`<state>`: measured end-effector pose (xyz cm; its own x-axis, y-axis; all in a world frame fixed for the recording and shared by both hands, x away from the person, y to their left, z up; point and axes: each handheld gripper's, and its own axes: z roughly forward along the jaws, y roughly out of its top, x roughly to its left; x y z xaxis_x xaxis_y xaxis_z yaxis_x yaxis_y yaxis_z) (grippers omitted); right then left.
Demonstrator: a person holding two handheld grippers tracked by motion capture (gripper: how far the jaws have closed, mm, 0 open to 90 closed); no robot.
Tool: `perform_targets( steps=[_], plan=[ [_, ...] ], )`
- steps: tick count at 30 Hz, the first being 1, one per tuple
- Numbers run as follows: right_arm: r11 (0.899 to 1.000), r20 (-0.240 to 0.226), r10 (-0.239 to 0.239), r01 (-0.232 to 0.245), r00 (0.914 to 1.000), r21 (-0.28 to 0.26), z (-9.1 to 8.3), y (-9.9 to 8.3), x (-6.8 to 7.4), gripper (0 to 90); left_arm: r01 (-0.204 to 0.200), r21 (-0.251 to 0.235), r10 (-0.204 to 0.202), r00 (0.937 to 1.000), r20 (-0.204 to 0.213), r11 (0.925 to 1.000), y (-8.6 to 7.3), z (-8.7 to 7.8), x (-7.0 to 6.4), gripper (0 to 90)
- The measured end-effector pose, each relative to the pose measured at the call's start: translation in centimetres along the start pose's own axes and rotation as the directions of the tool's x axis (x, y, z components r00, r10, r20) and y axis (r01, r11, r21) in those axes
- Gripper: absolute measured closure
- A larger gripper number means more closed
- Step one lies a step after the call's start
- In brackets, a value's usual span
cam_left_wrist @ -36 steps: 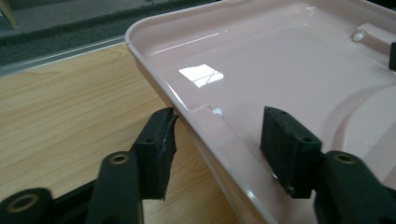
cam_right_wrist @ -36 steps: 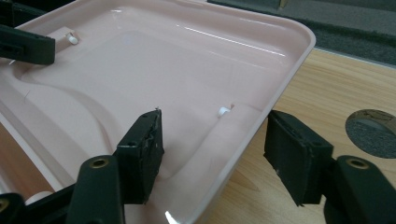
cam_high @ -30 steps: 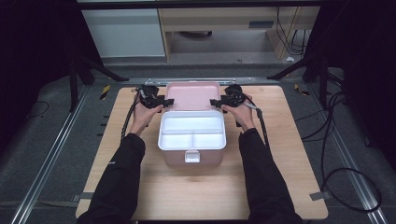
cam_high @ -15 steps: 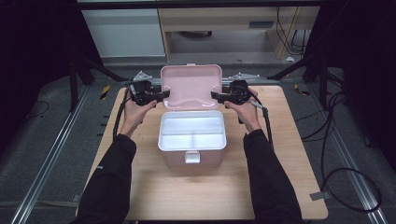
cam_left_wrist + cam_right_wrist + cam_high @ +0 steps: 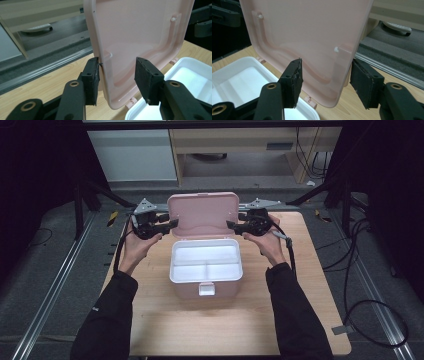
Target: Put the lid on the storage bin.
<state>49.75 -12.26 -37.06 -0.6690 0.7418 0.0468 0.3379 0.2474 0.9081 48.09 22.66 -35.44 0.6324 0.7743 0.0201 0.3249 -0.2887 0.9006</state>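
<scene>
Lid (image 5: 202, 215) upright (pink) | left gripper (image 5: 117, 75) straddles its edge, unclenched | right gripper (image 5: 325, 81) likewise, unclenched

Glossy smooth pink plastic lid (image 5: 140, 32); white plastic tray (image 5: 206, 262); matt wood-grain table (image 5: 200, 320); rough black rubbery pads (image 5: 293, 80).

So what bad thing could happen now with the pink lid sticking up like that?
The pink lid stands about upright on the box, and both grippers straddle its side edges with open jaws. In the left gripper view only one pad seems to touch the edge, so nothing really clamps it.

1. If the left gripper and right gripper pull away, the lid might drop shut onto the white tray.

2. Pushing it further back could strain the small hinge tabs or tip the box.
</scene>
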Motion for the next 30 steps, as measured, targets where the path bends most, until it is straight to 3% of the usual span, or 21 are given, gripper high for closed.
perform_targets(
  steps=[8, 14, 20, 23, 24, 30],
  plan=[
    [0.998, 0.016, -0.056, 0.056, 0.9983, 0.039, -1.4, 0.2, 1.2, 45.8, -0.047, 0.018, 0.047, 0.9989, -0.008, 0.9988, -0.4, -1.3, -1.3, 54.7],
    [0.998, 0.009, -0.047, 0.047, 0.9988, 0.037, -2.3, 0.0, 1.6, 49.8, -0.071, 0.029, 0.072, 0.9974, -0.009, 0.997, -0.7, -2.2, -2.1, 54.5],
    [0.995, 0.044, -0.073, 0.07, 0.9964, 0.068, -3.6, -0.4, 2.8, 60.8, -0.105, 0.051, 0.106, 0.9941, -0.022, 0.9932, -1.6, -3.0, -3.3, 55.7],
    [0.995, 0.049, -0.073, 0.07, 0.9961, 0.067, -3.9, -0.7, 3.0, 64.8, -0.096, 0.052, 0.098, 0.9949, -0.025, 0.994, -1.8, -3.2, -3.6, 57.1],
    [0.995, 0.052, -0.077, 0.074, 0.9956, 0.066, -4.2, -1.0, 3.2, 67.7, -0.104, 0.061, 0.107, 0.9934, -0.043, 0.9927, -2.1, -3.3, -3.8, 62.2],
    [0.995, 0.043, -0.071, 0.068, 0.9966, 0.073, -5.0, -1.7, 3.7, 73.3, -0.091, 0.079, 0.095, 0.9944, -0.047, 0.9927, -2.8, -3.6, -4.3, 69.7]
  ],
)
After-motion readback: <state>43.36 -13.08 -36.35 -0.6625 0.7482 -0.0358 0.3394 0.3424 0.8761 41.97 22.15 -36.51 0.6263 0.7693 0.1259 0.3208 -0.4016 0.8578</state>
